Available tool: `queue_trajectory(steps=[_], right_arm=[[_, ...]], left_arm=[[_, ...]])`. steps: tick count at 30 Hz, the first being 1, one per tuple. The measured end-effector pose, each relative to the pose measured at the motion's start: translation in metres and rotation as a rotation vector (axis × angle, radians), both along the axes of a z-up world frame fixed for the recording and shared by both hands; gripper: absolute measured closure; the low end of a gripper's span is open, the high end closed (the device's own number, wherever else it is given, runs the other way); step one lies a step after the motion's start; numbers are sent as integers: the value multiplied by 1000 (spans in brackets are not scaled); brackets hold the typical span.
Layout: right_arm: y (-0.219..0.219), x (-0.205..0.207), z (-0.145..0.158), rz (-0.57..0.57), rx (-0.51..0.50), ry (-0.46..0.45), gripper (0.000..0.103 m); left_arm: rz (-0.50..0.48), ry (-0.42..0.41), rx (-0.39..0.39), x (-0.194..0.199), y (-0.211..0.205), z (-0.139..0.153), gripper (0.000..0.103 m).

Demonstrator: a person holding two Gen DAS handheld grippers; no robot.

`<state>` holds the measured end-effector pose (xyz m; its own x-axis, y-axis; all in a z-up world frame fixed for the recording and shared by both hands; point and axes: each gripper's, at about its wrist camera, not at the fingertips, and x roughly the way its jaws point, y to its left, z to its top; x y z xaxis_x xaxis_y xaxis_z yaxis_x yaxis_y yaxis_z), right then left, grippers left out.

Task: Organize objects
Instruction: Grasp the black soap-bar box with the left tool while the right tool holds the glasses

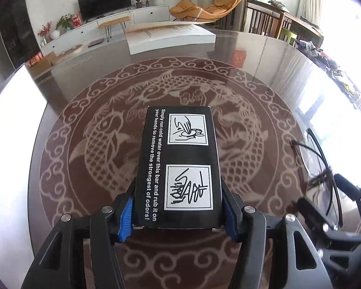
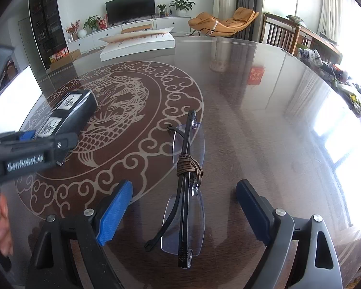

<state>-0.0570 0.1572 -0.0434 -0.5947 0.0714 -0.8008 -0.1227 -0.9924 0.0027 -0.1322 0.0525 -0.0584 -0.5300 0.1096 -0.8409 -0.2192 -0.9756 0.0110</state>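
My left gripper (image 1: 179,202) is shut on a black box (image 1: 179,166) with white text and two drawings, held over the round table; the box also shows at the left of the right wrist view (image 2: 67,113). My right gripper (image 2: 184,209) is open, its blue pads (image 2: 114,210) on either side of folded rimless glasses (image 2: 187,185) with a brown cord wound round them. The glasses lie flat on the table and the pads do not touch them. The glasses show at the right edge of the left wrist view (image 1: 317,168).
The glass-topped table (image 2: 252,120) has a fish pattern. A flat white box (image 1: 170,36) lies at its far edge. A white panel (image 1: 14,101) stands at the left. Wooden chairs (image 2: 281,33) and clutter sit beyond the right rim.
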Motion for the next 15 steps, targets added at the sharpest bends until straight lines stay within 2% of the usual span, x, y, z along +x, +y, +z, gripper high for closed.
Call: queue_trajectory(steps=[1, 3, 5, 8, 15], right_arm=[[0, 0, 0, 0, -2, 1, 14], [0, 0, 0, 0, -3, 1, 14], [-1, 0, -1, 1, 5, -3, 14], [-2, -1, -1, 2, 7, -5, 13], [-3, -2, 0, 5, 7, -8, 10]], left_arm=[[11, 12, 8, 17, -2, -2, 44], [28, 24, 5, 40, -6, -6, 37], [35, -3, 0, 44, -10, -11, 2], [6, 18, 12, 40, -15, -14, 0], [26, 26, 14, 30, -15, -10, 0]])
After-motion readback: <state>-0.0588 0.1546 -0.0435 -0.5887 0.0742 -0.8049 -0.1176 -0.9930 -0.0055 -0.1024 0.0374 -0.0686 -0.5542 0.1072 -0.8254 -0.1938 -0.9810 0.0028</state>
